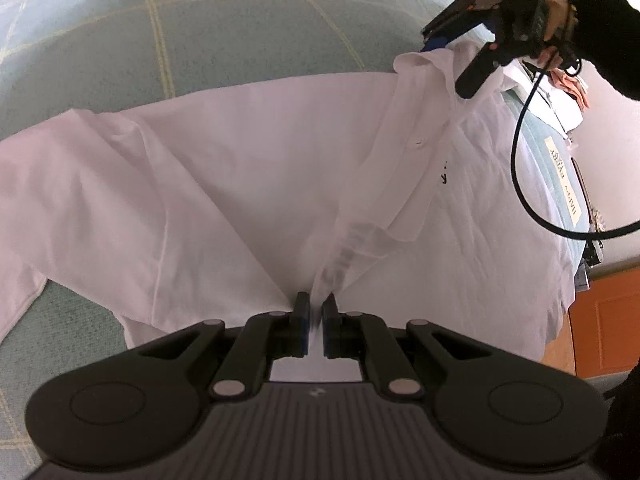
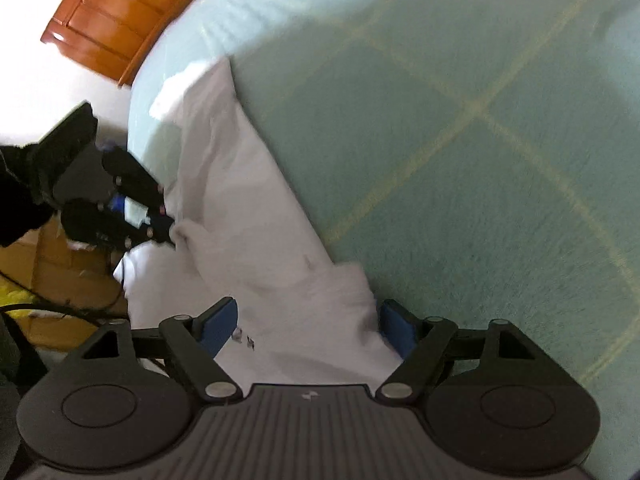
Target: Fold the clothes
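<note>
Bed: your pale green cover (image 1: 240, 32) with yellow grid lines fills both views.
Room: wooden furniture (image 2: 116, 20) beside the bed.
Shirt: the white shirt (image 1: 248, 168) lies spread on the cover.
Left gripper (image 1: 316, 312): your jaws pinch shirt fabric.
Right gripper (image 2: 308, 328): your jaws stand wide around a shirt edge.

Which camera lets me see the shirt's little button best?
The left wrist view. There the white shirt lies spread out and sharp, and its button shows by the collar. The right wrist view is blurry and sees only a bunched strip of shirt; I can't make out a button there.
</note>
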The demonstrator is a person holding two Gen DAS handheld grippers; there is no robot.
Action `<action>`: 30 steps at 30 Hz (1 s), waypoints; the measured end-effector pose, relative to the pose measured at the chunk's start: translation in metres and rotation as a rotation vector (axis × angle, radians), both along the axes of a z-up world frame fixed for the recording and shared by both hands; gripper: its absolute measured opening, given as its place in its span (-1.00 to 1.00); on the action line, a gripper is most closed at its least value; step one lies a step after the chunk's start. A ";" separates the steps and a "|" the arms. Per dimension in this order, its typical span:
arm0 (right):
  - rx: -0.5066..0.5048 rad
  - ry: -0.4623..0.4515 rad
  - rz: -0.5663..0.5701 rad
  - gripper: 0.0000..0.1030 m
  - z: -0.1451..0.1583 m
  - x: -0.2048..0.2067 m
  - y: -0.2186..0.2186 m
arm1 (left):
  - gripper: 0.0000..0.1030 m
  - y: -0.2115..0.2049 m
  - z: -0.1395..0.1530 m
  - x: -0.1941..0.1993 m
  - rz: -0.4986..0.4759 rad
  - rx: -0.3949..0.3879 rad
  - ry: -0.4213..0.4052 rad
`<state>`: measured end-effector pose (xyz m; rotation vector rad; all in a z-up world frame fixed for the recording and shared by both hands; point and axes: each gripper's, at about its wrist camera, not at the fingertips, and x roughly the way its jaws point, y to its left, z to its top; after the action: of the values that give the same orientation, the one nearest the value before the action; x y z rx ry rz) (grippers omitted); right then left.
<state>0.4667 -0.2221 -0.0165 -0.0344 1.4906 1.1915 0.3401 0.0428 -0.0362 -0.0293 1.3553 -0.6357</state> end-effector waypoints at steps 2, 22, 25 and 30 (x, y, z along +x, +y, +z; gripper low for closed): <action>0.016 0.074 -0.018 0.72 -0.008 0.007 -0.002 | -0.92 -0.002 -0.001 0.001 0.003 -0.004 0.003; -0.077 -0.171 0.273 0.69 0.054 -0.048 0.012 | -0.91 -0.016 -0.010 0.015 -0.002 0.002 0.030; -0.112 -0.239 0.407 0.67 0.045 -0.061 0.026 | -0.91 -0.021 -0.005 0.018 -0.047 0.023 0.024; -0.103 -0.216 0.479 0.65 0.035 -0.045 0.045 | -0.91 -0.027 -0.005 0.020 -0.084 0.038 0.024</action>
<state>0.4212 -0.1774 0.0187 -0.6003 1.3884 1.4334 0.3597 0.0161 -0.0411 0.0509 1.3967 -0.6819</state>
